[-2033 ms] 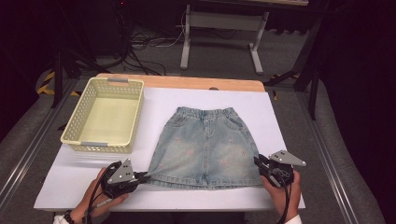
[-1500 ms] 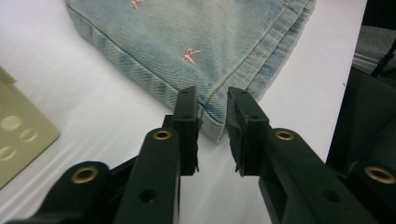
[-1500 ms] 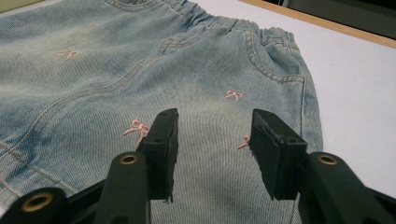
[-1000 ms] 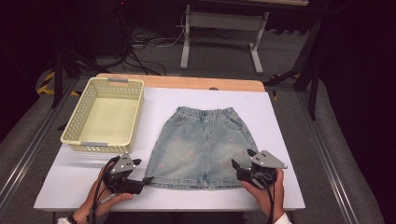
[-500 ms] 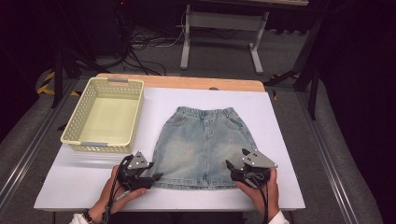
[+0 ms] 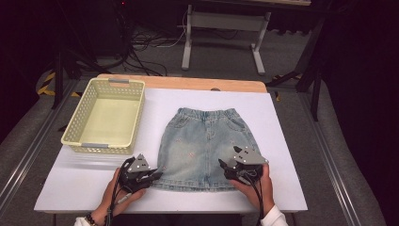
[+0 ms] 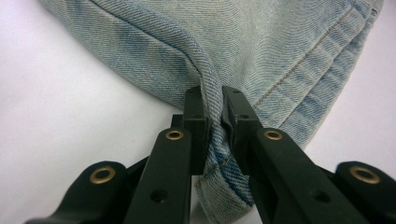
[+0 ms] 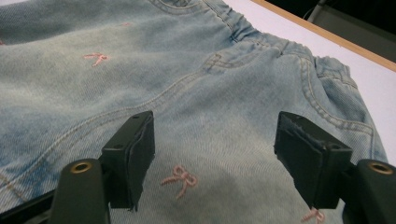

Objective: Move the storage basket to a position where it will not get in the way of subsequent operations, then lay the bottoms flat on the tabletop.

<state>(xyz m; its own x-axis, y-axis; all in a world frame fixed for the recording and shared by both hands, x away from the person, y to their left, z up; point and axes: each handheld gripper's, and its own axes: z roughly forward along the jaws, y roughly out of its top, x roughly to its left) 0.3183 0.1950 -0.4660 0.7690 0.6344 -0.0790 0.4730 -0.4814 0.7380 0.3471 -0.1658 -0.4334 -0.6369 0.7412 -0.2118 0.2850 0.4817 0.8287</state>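
Note:
A pale blue denim skirt (image 6: 204, 143) with small pink bows lies flat on the white table (image 6: 287, 141), waistband at the far end. My left gripper (image 6: 153, 175) sits at its near left hem corner; in the left gripper view the jaws are shut on a pinched fold of the skirt (image 7: 212, 93). My right gripper (image 6: 226, 165) is over the skirt's near right part, just inside the hem. In the right gripper view it (image 8: 212, 154) stands open above the skirt (image 8: 196, 93), nothing between its fingers (image 8: 133, 149).
An empty pale yellow plastic basket (image 6: 77, 125) stands at the table's left. A wooden strip (image 6: 188, 83) runs along the far edge. Beyond the table are a metal stand and cables on the floor.
Both grippers moved inward toward the skirt's near hem. The left one has closed on the left hem corner; the right has come over the skirt's right part.

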